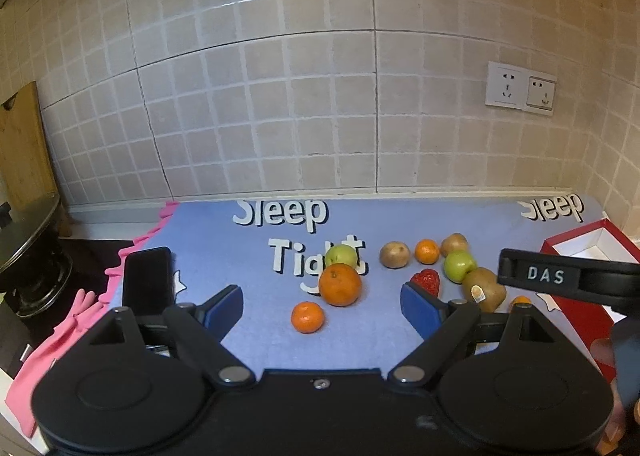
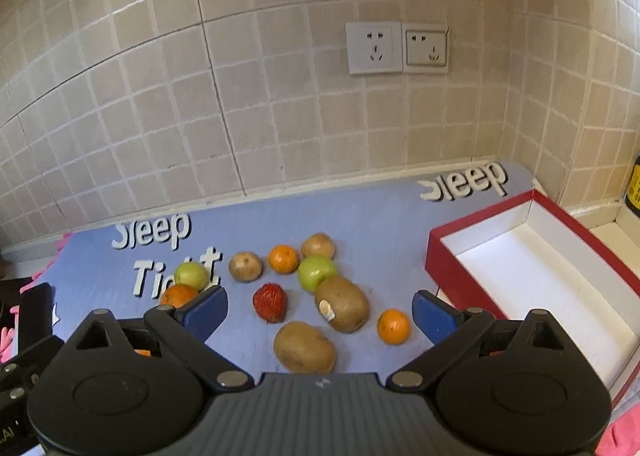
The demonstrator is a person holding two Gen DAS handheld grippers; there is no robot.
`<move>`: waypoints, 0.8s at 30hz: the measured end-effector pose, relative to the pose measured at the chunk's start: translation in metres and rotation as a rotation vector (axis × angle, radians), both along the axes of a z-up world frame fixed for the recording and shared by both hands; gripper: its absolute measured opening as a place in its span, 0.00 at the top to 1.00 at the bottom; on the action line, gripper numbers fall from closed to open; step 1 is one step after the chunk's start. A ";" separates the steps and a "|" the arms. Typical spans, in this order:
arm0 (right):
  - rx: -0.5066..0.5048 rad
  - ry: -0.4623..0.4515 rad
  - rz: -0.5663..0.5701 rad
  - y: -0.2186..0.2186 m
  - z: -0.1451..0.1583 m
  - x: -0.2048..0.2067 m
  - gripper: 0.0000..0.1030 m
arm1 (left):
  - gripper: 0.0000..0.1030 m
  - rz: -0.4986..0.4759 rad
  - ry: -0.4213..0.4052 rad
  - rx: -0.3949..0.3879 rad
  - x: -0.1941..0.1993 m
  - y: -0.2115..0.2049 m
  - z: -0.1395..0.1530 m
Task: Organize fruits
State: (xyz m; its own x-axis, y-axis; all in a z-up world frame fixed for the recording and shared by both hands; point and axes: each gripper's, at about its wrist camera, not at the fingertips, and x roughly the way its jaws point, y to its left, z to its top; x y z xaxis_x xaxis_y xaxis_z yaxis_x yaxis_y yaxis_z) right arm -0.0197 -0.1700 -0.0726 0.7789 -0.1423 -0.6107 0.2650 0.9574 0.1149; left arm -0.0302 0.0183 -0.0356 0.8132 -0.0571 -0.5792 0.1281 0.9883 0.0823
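Brown kiwi (image 2: 305,347) lies beside spiky red fruit (image 2: 270,302).

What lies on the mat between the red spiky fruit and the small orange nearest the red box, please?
In the right wrist view, the stickered kiwi lies between the red spiky fruit and the small orange; a second kiwi sits just nearer the camera.

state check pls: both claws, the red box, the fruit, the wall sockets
left claw: open, holding nothing, above the mat
right claw: open, holding nothing, above the fruit
red box: open-topped, no fruit visible inside
kiwi with sticker: on the mat, against the green apple
red spiky fruit: on the mat, loose
large orange: on the mat, outside the box
wall sockets: nothing plugged in
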 end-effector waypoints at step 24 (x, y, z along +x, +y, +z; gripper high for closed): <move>0.010 0.021 0.022 0.009 -0.001 -0.001 0.03 | 0.01 -0.065 -0.013 -0.006 -0.004 -0.010 0.000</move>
